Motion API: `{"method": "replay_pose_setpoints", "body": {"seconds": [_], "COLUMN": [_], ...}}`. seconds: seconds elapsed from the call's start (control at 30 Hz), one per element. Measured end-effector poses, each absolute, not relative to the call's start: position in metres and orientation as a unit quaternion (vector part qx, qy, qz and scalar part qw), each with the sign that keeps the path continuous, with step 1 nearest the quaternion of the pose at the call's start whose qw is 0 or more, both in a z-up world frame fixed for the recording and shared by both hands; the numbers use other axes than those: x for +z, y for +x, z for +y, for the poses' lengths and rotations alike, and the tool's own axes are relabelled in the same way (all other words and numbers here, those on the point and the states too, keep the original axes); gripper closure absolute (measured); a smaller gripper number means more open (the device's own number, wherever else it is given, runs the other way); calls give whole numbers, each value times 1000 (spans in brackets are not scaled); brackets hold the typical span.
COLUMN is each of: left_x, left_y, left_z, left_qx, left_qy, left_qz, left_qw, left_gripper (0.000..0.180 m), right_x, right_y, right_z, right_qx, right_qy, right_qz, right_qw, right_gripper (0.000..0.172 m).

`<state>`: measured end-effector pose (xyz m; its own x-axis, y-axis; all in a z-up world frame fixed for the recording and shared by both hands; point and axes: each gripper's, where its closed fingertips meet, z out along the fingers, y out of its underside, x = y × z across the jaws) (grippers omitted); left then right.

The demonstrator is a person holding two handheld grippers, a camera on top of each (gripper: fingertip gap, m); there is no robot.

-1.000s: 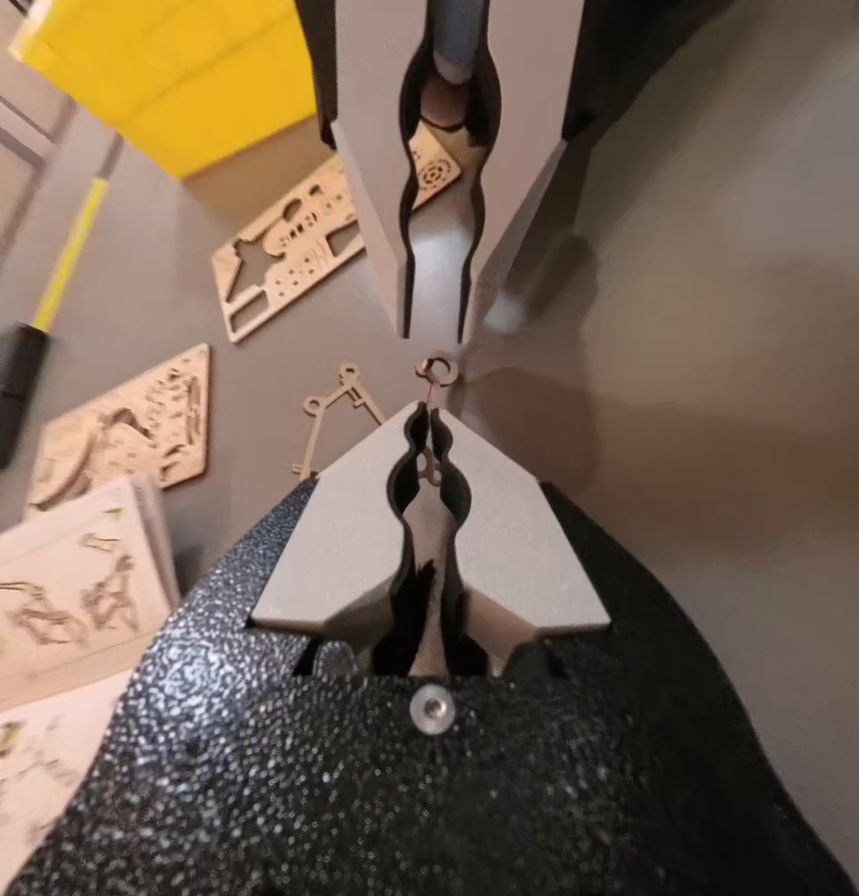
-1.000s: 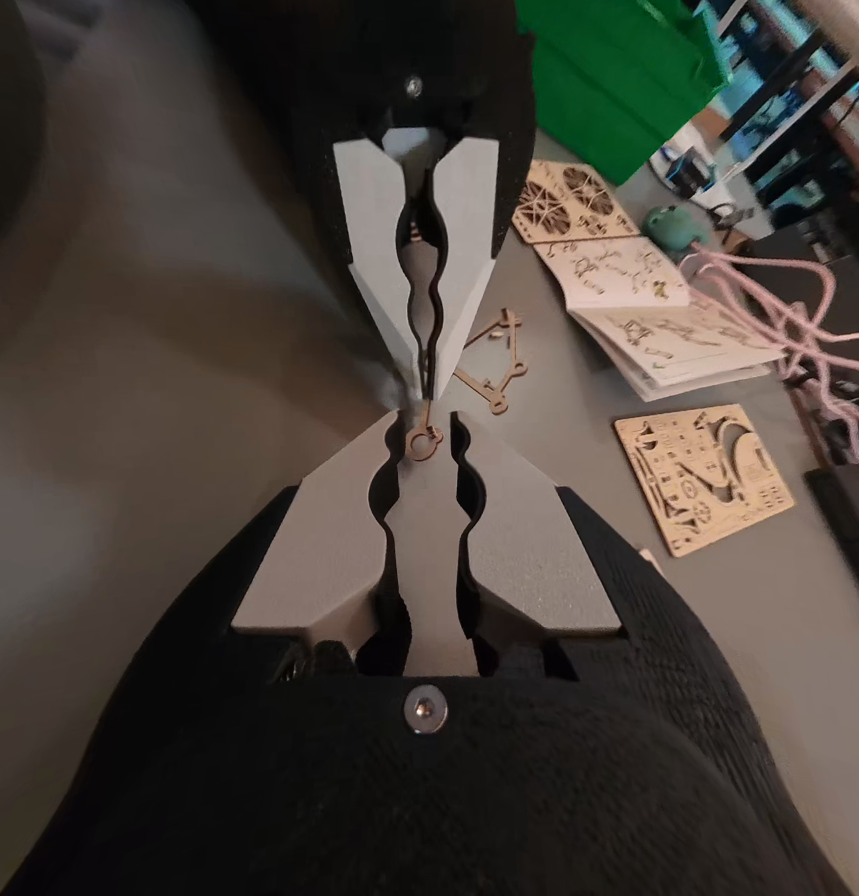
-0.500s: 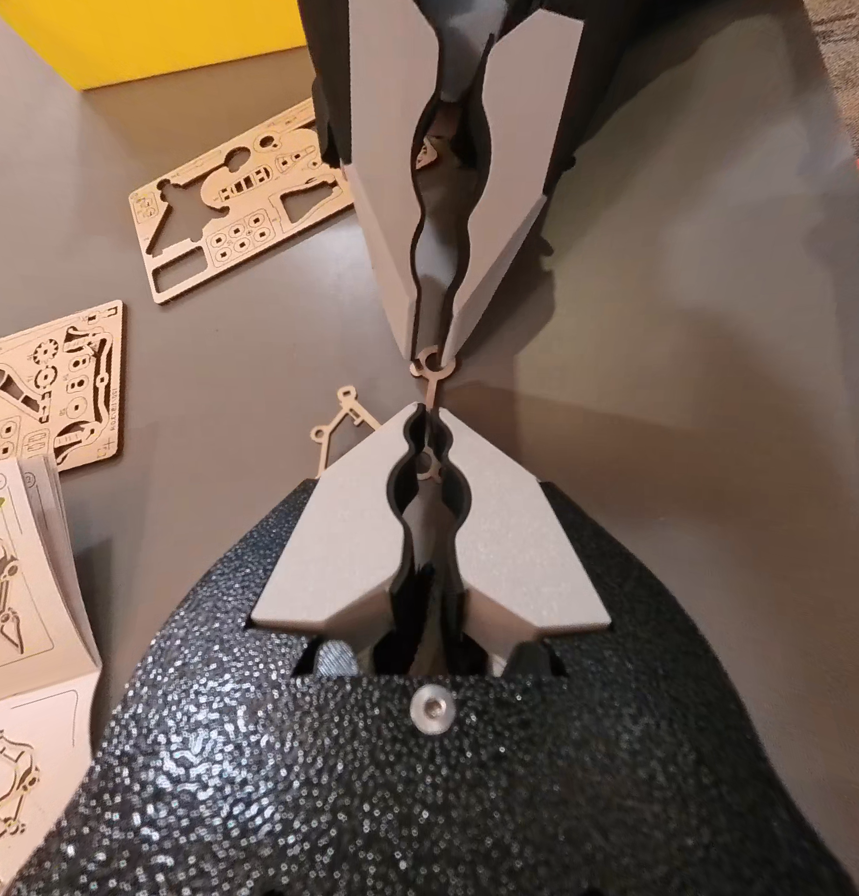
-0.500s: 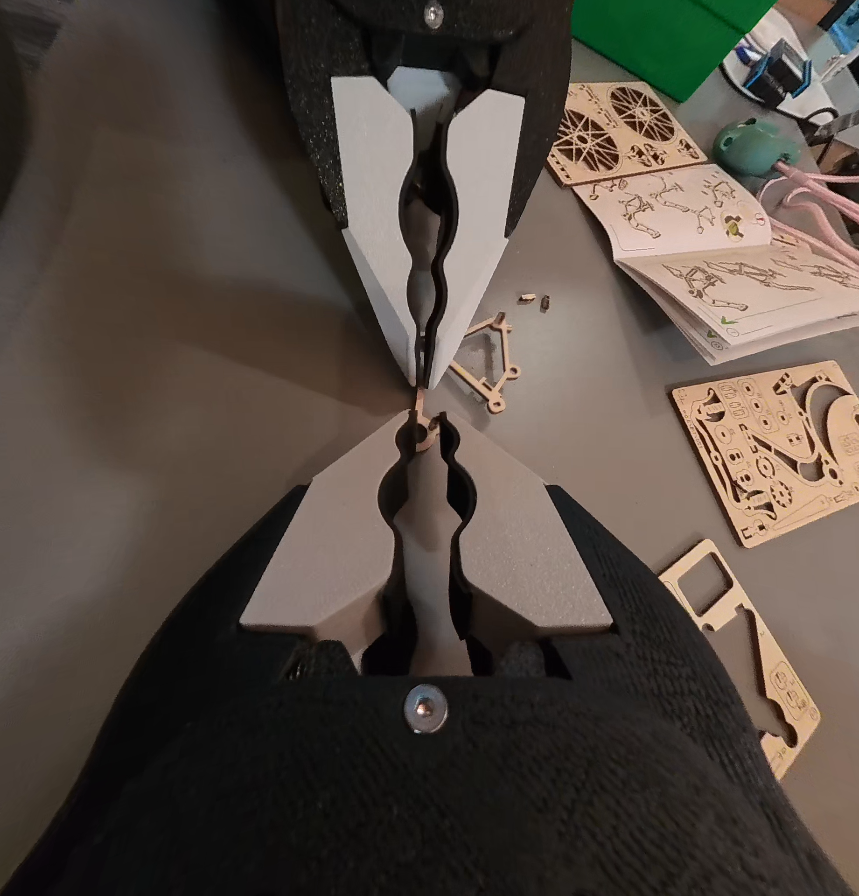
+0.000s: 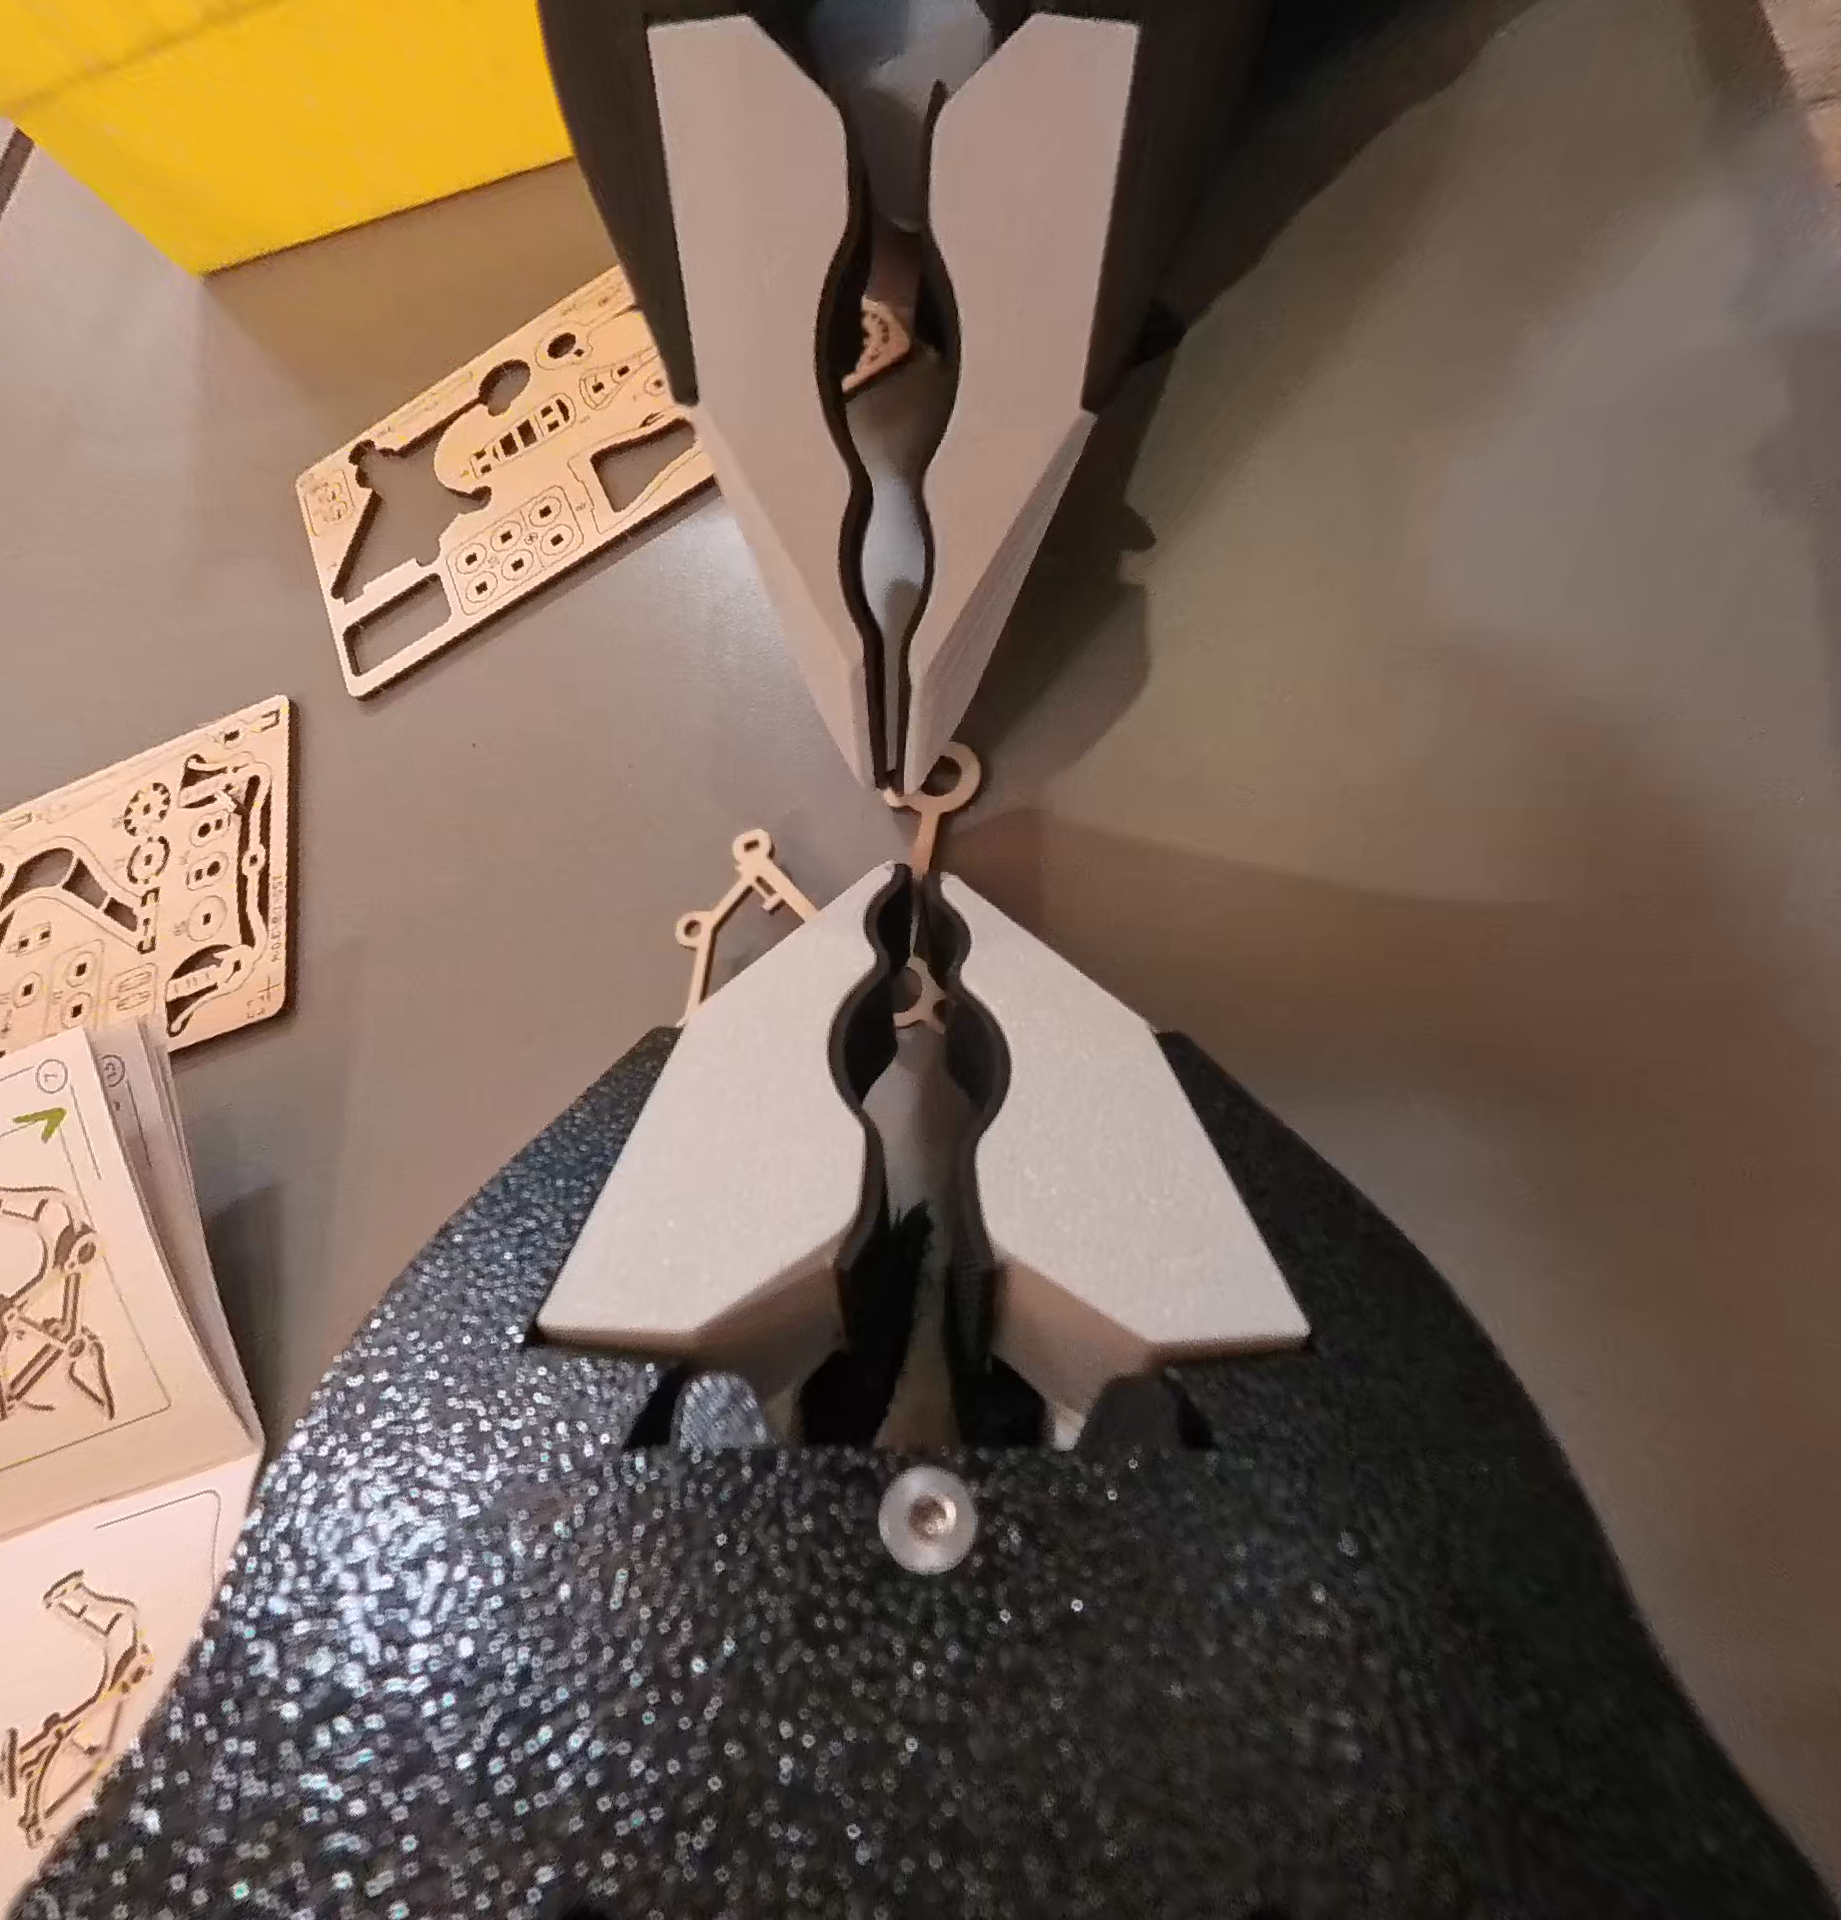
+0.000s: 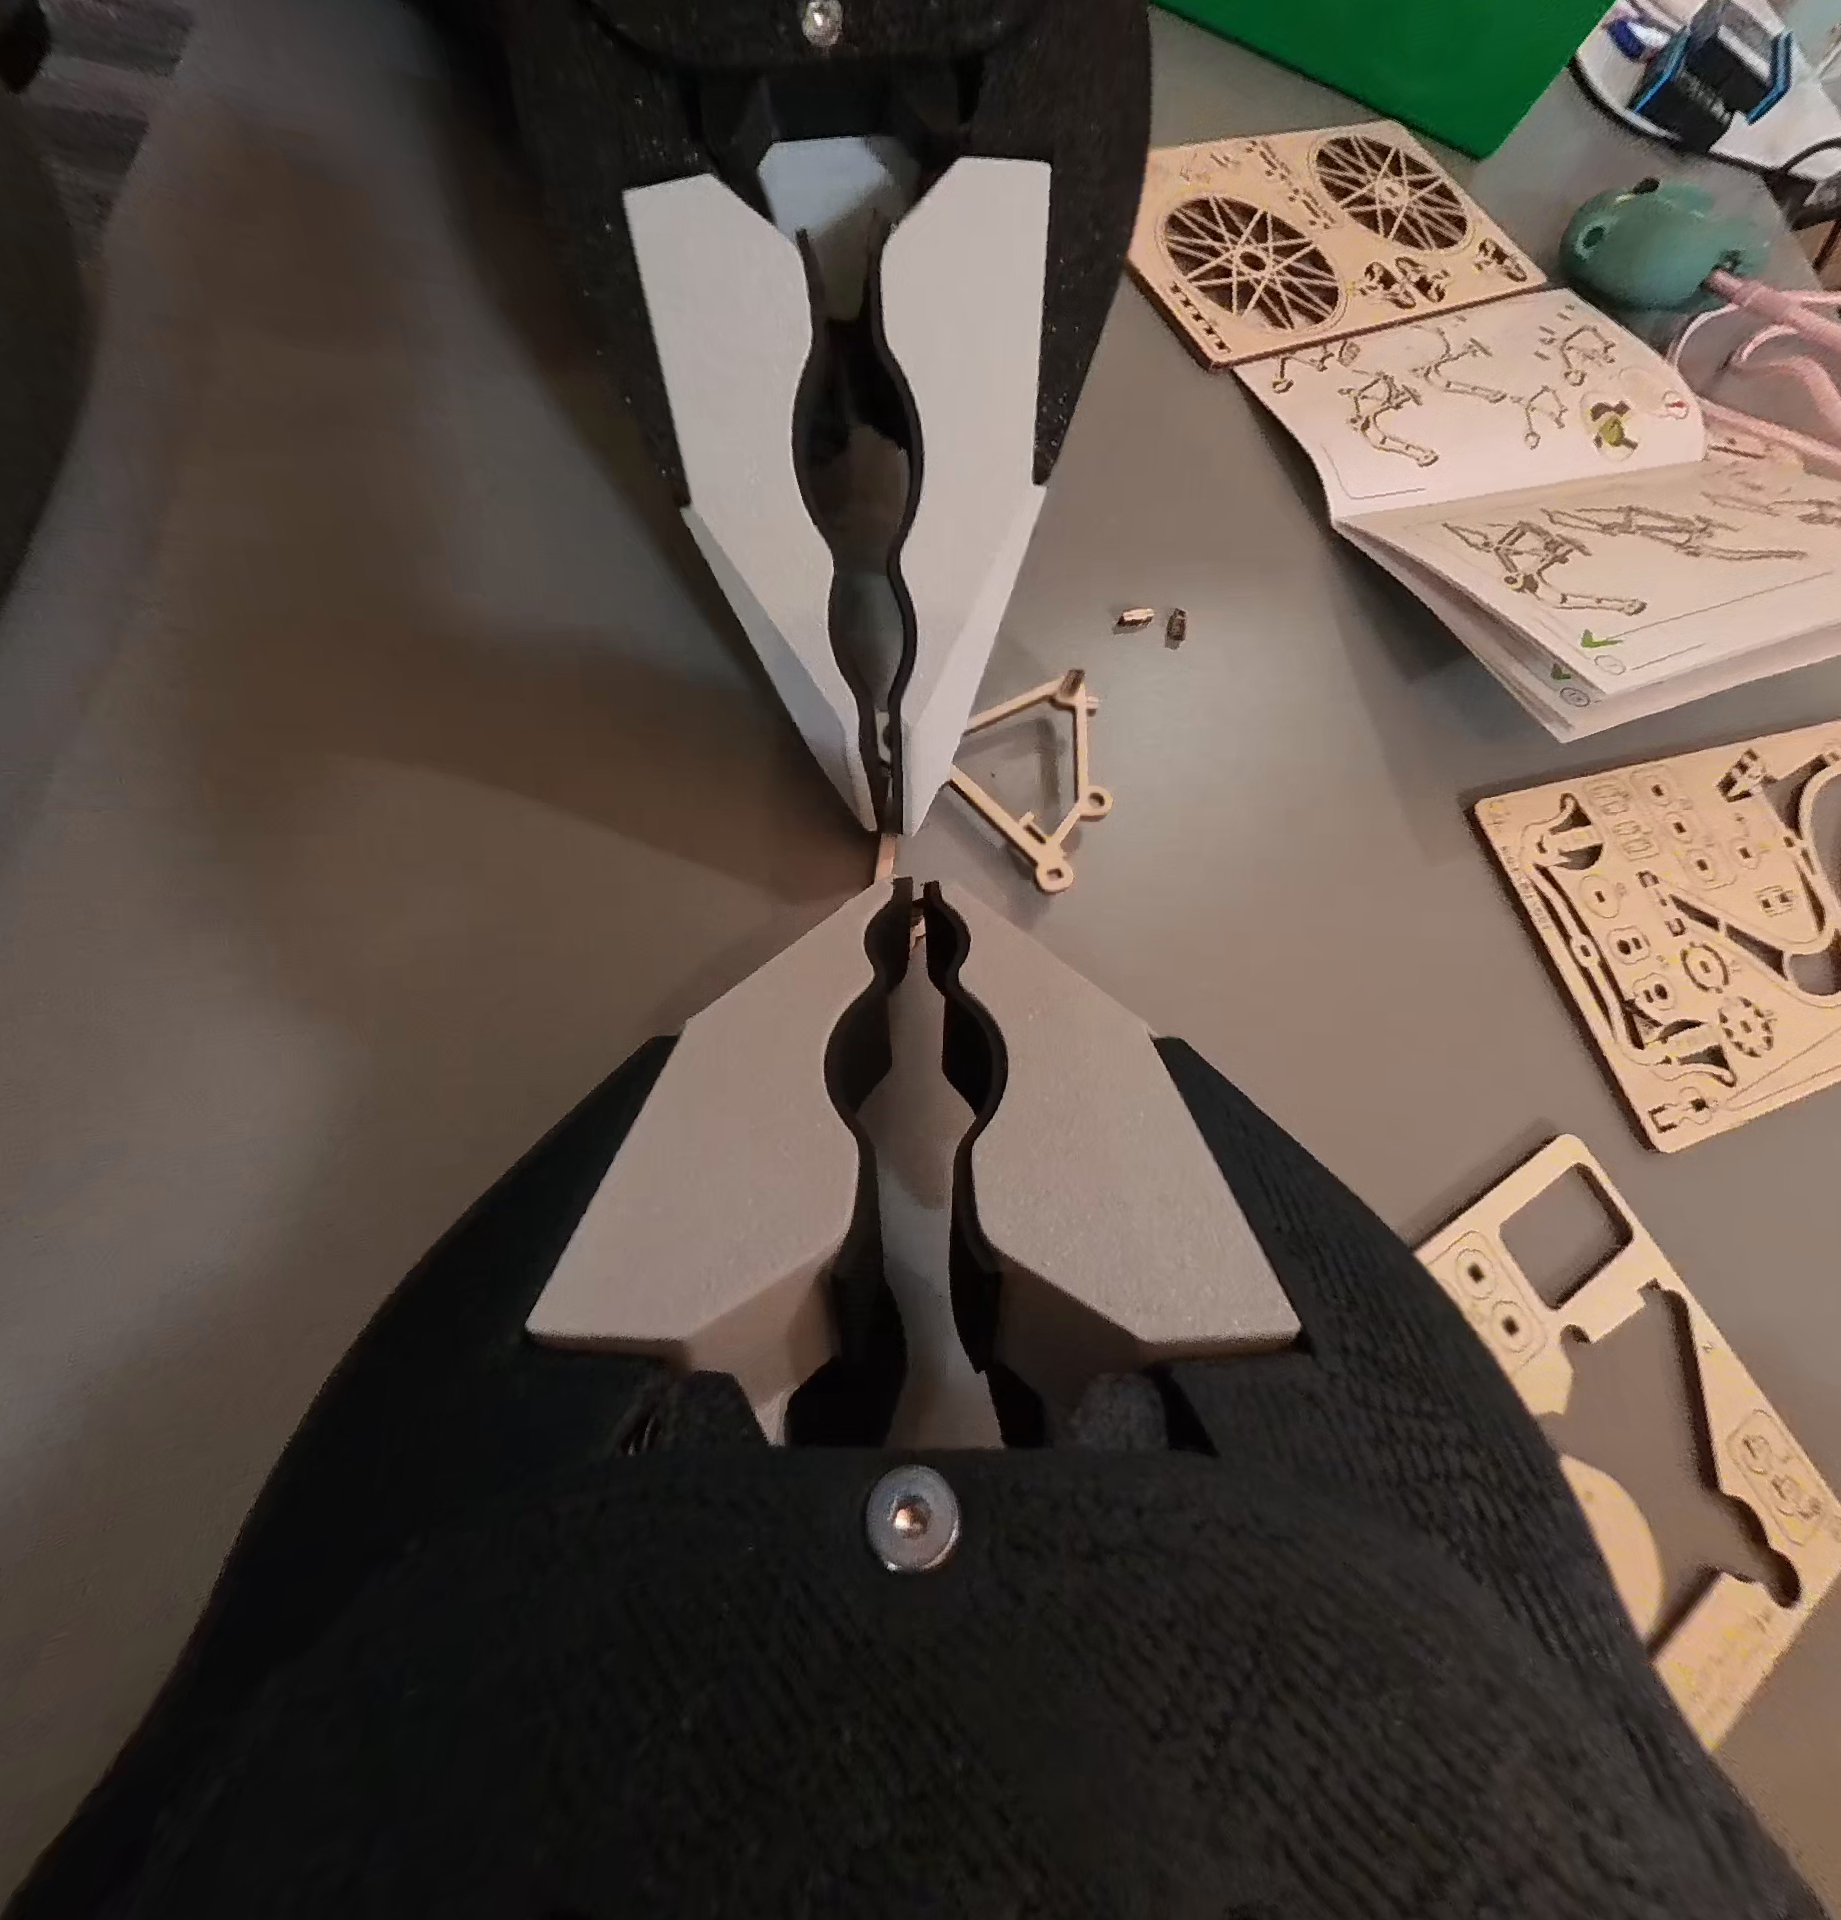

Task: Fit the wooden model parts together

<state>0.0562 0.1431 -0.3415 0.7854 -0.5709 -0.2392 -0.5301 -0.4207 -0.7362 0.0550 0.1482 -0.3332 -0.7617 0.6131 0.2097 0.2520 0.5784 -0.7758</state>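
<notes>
Right gripper [image 6: 911,894] closed onto wooden link [image 5: 931,821]; left gripper [image 5: 916,883] pinching opposite end.

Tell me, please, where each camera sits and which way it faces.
Left wrist view: on the left gripper, looking along its fingers at the wooden link they pinch; the right gripper faces it.
Right wrist view: on the right gripper, looking the opposite way; the left gripper faces it.
Shared: both grippers, the link, the triangular frame, the booklet.
</notes>
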Motion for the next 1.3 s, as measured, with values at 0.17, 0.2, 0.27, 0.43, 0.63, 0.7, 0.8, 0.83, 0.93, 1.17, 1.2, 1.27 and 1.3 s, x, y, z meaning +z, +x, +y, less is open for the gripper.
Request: {"method": "replay_pose_setpoints", "body": {"seconds": [0.17,0.2,0.27,0.43,0.63,0.7,0.8,0.83,0.93,1.17,1.2,1.27,1.3], "left_x": [-342,-342,-343,-342,-342,-342,-343,-343,-343,-343,-343,-343,-343], "left_y": [56,56,56,55,55,55,55,55,55,55,56,56,56], "left_z": [143,143,143,143,143,143,143,143,143,143,143,143,143], "left_qx": [-35,-40,-45,-53,-65,-69,-69,-68,-72,-75,-76,-79,-80], "left_qy": [-846,-847,-850,-850,-853,-853,-854,-854,-855,-853,-853,-854,-854], "left_qz": [320,317,314,309,302,301,303,304,304,307,307,307,307], "left_qw": [426,426,421,424,421,421,416,416,415,414,414,414,413], "left_gripper": [180,180,180,180,180,180,180,180,180,180,180,180,180], "right_x": [-334,-334,-335,-335,-335,-331,-321,-323,-335,-332,-333,-333,-333], "right_y": [55,56,56,57,56,56,57,58,60,56,56,56,55], "right_z": [149,149,147,148,148,149,153,153,150,149,149,149,149], "right_qx": [397,397,396,404,405,420,460,456,418,429,426,426,427], "right_qy": [-263,-263,-262,-272,-274,-280,-295,-294,-279,-274,-268,-265,-265], "right_qz": [-853,-853,-854,-852,-851,-843,-822,-826,-850,-847,-850,-851,-851], "right_qw": [213,212,212,192,194,187,161,154,155,153,156,156,152], "right_gripper": [171,171,172,171,172,170,164,164,165,169,169,170,170]}}
